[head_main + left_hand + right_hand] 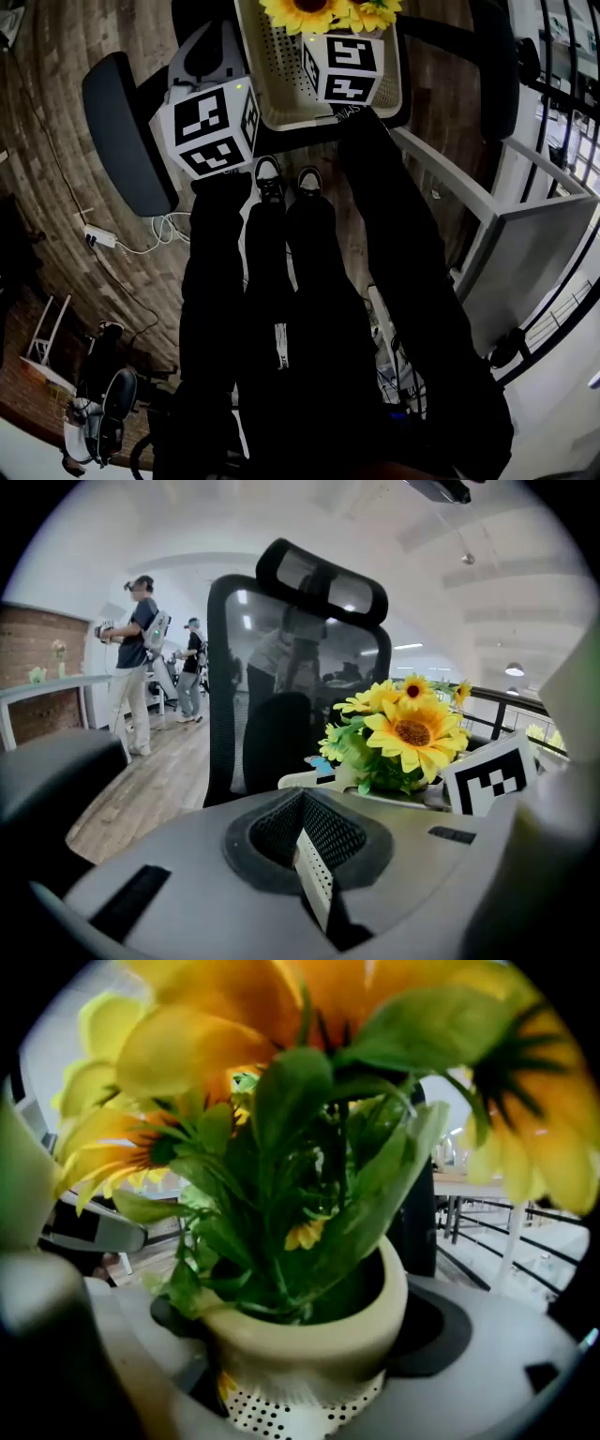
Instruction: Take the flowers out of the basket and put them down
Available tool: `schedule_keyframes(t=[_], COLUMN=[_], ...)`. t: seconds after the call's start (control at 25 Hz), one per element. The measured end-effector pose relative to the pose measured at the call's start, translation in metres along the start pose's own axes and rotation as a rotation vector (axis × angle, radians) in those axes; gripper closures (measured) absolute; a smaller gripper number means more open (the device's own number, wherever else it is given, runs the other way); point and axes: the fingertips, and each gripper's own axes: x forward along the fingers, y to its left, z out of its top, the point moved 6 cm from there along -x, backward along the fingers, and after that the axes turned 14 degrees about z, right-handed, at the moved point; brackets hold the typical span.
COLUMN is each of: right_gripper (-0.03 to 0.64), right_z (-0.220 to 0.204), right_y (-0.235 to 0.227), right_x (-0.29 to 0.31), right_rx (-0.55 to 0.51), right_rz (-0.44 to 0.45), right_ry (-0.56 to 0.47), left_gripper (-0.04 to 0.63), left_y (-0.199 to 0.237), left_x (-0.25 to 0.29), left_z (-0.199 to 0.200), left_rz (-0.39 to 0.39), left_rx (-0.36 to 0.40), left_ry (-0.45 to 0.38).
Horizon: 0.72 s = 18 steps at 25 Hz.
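Only right gripper view shows pot (pixel 309 1335) between fingers (pixel 497 1372).

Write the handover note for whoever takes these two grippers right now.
Left gripper: shut on the perforated wall of the basket, steadying it.
Right gripper: shut on the flower pot, which is low in the basket.
Done: both grips are made.
Left to do: lift the pot with its sunflowers clear of the basket and set it down.
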Motion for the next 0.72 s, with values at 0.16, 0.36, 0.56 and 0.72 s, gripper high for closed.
schedule_keyframes(t=[0.16, 0.36, 0.56, 0.72], right_gripper=[0.060, 0.060, 0.060, 0.060], right_z=[0.051, 0.115, 0.170, 0.207], right_y=[0.016, 0.039, 0.051, 0.070], right_x=[-0.051, -0.118, -0.202, -0.254], right_rx=[-0.001, 0.010, 0.021, 0.035], right_rz=[0.003, -0.001, -0.035, -0.056], right_ry=[-0.051, -0.099, -0.150, -0.152], left_gripper=[0.597, 0.597, 0.597, 0.597], left_y=[-0.009, -0.013, -0.032, -0.037], left_x=[-0.036, -0.096, -0.162, -0.205], left_z=[0.037, 0.083, 0.132, 0.172], left_rz=[0.000, 0.012, 0.009, -0.002], left_rx=[-0.007, -0.027, -0.020, -0.013], left_ry=[-0.022, -0.039, -0.078, -0.104])
